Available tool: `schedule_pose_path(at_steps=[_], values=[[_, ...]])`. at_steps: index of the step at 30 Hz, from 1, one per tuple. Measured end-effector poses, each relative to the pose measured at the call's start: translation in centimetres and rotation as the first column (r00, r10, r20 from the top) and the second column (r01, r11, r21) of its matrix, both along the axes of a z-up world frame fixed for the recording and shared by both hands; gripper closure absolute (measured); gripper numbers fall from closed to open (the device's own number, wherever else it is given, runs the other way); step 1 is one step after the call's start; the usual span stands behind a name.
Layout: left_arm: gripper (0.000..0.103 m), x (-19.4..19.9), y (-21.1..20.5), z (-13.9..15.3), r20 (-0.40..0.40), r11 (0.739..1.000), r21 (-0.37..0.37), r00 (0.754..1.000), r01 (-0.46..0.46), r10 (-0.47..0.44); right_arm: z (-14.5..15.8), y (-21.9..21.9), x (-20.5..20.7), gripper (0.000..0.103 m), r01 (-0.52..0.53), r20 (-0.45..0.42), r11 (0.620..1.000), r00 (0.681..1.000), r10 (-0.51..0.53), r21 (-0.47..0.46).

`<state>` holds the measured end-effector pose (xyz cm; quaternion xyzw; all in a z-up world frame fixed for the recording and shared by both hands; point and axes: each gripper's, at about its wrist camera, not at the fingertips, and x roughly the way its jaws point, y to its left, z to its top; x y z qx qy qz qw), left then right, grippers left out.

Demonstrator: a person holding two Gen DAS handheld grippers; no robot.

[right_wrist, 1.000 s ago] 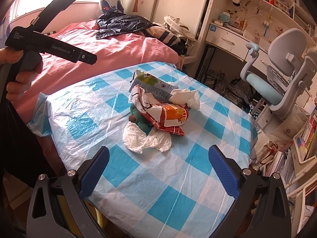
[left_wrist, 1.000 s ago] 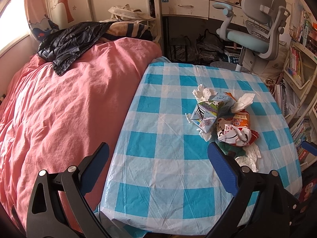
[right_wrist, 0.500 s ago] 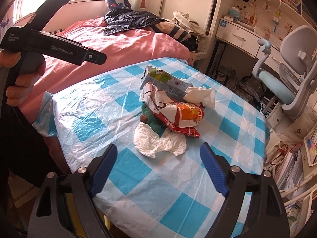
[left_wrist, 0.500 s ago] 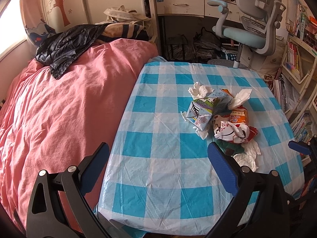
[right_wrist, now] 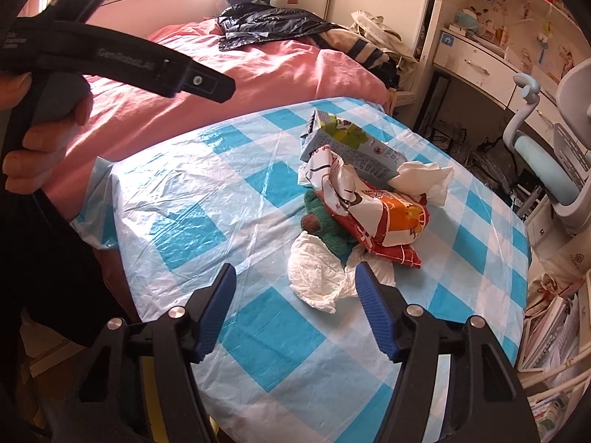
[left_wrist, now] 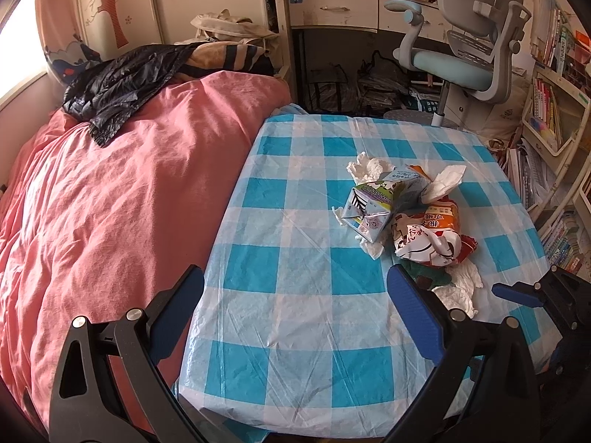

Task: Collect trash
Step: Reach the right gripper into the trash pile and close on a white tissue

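1. The right hand-held gripper [right_wrist: 295, 291] is narrowing its jaws just short of the crumpled white tissue [right_wrist: 321, 277]; nothing sits between them yet.
2. Advice: straddle the tissue's near lobe before pinching, low against the table [right_wrist: 192, 199].
3. Avoid snagging the plastic cloth or the snack bag [right_wrist: 384, 221] and milk carton [right_wrist: 351, 147] behind.
4. The left hand-held gripper [left_wrist: 295, 306] hangs spread, empty.

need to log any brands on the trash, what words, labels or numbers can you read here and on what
"GenRobot.AI", blurred, on the left gripper's black body, seen from the right wrist.
Large Chinese characters, not readable for certain, on the orange and white snack bag.
Small print on the milk carton: too small to read.
Book spines on the shelves: too small to read.
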<state>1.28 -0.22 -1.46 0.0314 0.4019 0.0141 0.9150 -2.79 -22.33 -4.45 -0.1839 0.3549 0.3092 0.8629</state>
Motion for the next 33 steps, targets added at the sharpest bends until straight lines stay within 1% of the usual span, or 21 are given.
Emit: schedule_pose_path(at_steps=[6,9,16,22,33], values=[[0.007,0.2,0.3,-0.3,-0.013,1.000,-0.018,1.000,0.006,-0.006,-0.6,0.7,1.0,0.047,0.000,-0.036,1.000,0.999,0.000,0.015],[0.007,0.3,0.4,-0.3,-0.013,1.000,-0.020,1.000,0.005,-0.005,-1.0,1.2,1.4,0.048,-0.004,-0.043,1.000,0.999,0.004,0.000],[0.007,0.5,0.4,-0.5,-0.019,0.999,-0.039,1.000,0.015,-0.016,-1.8,1.2,2.6,0.052,0.017,-0.076,1.000,0.997,-0.016,0.004],[0.007,0.5,0.4,-0.4,-0.022,0.998,-0.052,1.000,0.021,-0.022,-2.4,1.3,3.2,0.060,0.028,-0.100,1.000,0.995,-0.029,-0.008],[0.007,0.4,0.2,-0.4,-0.019,0.998,-0.054,0.999,0.027,-0.028,-2.4,1.2,3.8,0.061,0.045,-0.103,0.999,0.994,-0.045,0.001]])
